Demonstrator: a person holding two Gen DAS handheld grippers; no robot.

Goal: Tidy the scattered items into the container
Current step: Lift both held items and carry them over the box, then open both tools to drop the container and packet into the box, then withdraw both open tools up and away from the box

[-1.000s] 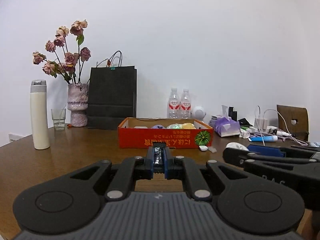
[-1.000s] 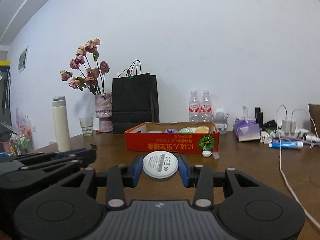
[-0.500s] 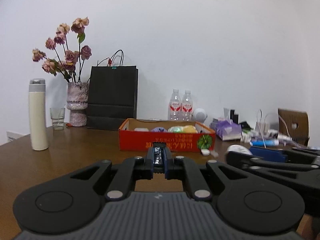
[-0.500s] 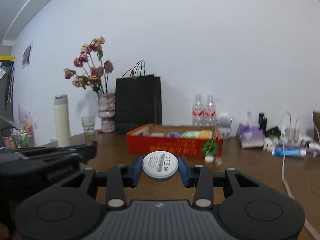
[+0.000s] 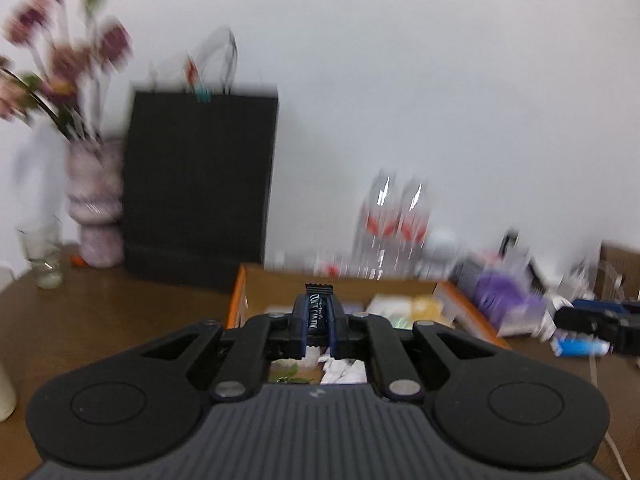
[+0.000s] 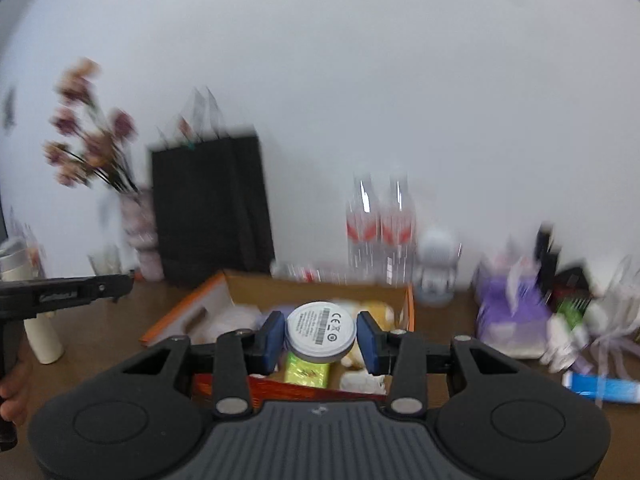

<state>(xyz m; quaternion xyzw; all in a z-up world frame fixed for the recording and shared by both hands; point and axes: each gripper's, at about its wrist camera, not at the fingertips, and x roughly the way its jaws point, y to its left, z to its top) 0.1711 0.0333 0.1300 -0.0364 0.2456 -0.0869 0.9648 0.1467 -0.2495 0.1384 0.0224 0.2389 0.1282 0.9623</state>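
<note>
My left gripper (image 5: 318,322) is shut on a small black candy packet (image 5: 318,312) and holds it over the near edge of the orange cardboard box (image 5: 236,300). My right gripper (image 6: 321,336) is shut on a round white tin (image 6: 321,330), held over the same box (image 6: 188,308). The box holds several items, among them a yellow toy (image 6: 380,312) and a green packet (image 6: 306,372). Both views are blurred by motion.
A black paper bag (image 5: 198,184), a vase of dried roses (image 5: 96,204) and a glass (image 5: 40,256) stand behind the box at left. Two water bottles (image 6: 380,232), a purple tissue pack (image 6: 512,312), a blue tube (image 6: 600,386) and cables crowd the right.
Both grippers have moved forward and up, from in front of the box to over it, still holding their items. The box now shows its inside.
</note>
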